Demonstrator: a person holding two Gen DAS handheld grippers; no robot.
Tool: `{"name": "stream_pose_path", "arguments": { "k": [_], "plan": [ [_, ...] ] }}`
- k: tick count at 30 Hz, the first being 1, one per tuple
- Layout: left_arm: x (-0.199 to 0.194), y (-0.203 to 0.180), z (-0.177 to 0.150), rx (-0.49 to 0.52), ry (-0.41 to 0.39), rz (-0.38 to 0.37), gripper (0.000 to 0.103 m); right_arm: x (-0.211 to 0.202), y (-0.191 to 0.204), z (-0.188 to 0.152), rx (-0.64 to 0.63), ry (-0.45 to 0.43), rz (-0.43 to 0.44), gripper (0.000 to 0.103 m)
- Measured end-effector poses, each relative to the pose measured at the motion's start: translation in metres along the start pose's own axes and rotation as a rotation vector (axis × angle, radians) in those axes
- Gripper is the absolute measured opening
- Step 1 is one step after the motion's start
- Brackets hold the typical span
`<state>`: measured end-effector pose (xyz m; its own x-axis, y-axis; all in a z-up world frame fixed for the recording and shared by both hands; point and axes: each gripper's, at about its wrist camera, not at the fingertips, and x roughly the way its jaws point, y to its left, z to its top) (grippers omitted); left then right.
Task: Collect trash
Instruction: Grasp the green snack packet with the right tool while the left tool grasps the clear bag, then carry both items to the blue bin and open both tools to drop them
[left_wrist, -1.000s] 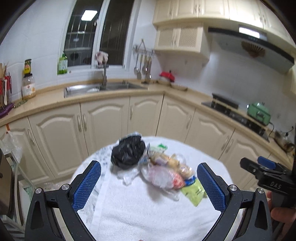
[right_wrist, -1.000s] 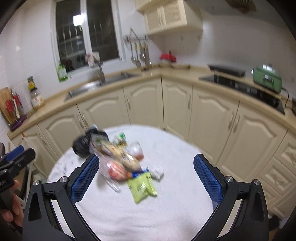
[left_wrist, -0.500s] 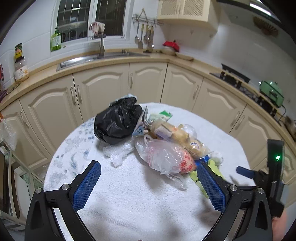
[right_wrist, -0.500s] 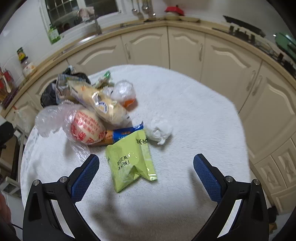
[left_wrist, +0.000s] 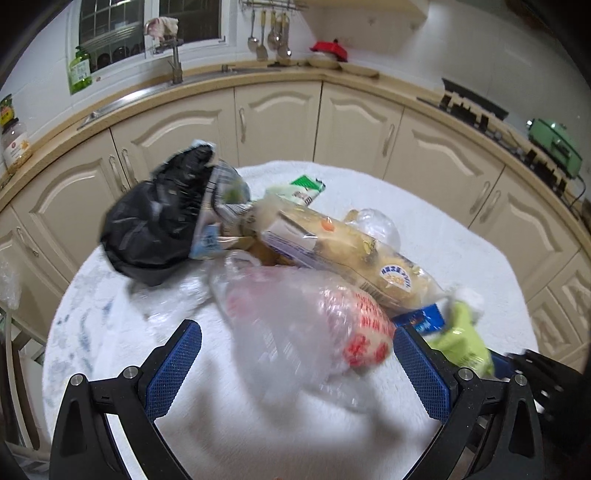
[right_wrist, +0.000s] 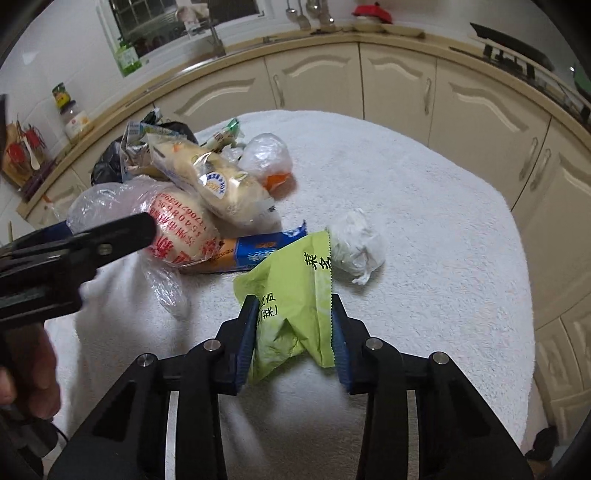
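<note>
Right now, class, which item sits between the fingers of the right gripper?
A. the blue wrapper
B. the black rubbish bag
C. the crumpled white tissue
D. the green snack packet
D: the right wrist view shows the right gripper closing with the green snack packet between its pads.

cream cabinets, faucet, green bottle, hanging utensils

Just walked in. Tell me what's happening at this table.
A person with a gripper in each hand is clearing trash off a white-covered round table. The right gripper is closing on a green snack packet. The left gripper, jaws open, hovers at a clear plastic bag with red print. A black trash bag sits behind the pile.
</note>
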<state>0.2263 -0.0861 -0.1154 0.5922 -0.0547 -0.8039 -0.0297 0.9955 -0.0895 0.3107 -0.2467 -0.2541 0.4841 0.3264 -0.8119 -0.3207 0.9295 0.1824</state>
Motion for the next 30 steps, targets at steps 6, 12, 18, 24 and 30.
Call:
{"name": "stream_pose_path", "arguments": {
  "k": [6, 12, 18, 24, 30],
  "plan": [
    [0.065, -0.021, 0.020, -0.025, 0.046, 0.016, 0.102, -0.002, -0.009, 0.007, 0.031, -0.001, 0.012, 0.035],
    [0.081, -0.013, 0.035, -0.059, 0.011, -0.053, 0.065, -0.007, -0.009, 0.008, 0.044, -0.012, 0.031, 0.033],
    [0.083, -0.007, 0.038, -0.062, -0.005, -0.081, 0.063, -0.016, -0.008, 0.001, 0.069, -0.027, 0.064, 0.033],
    [0.066, -0.002, 0.030, -0.037, -0.055, -0.057, 0.062, -0.030, -0.005, -0.012, 0.093, -0.043, 0.090, 0.033],
    [0.055, -0.010, 0.042, -0.027, -0.127, -0.056, 0.062, -0.052, 0.000, -0.018, 0.094, -0.091, 0.096, 0.033]
  ]
}}
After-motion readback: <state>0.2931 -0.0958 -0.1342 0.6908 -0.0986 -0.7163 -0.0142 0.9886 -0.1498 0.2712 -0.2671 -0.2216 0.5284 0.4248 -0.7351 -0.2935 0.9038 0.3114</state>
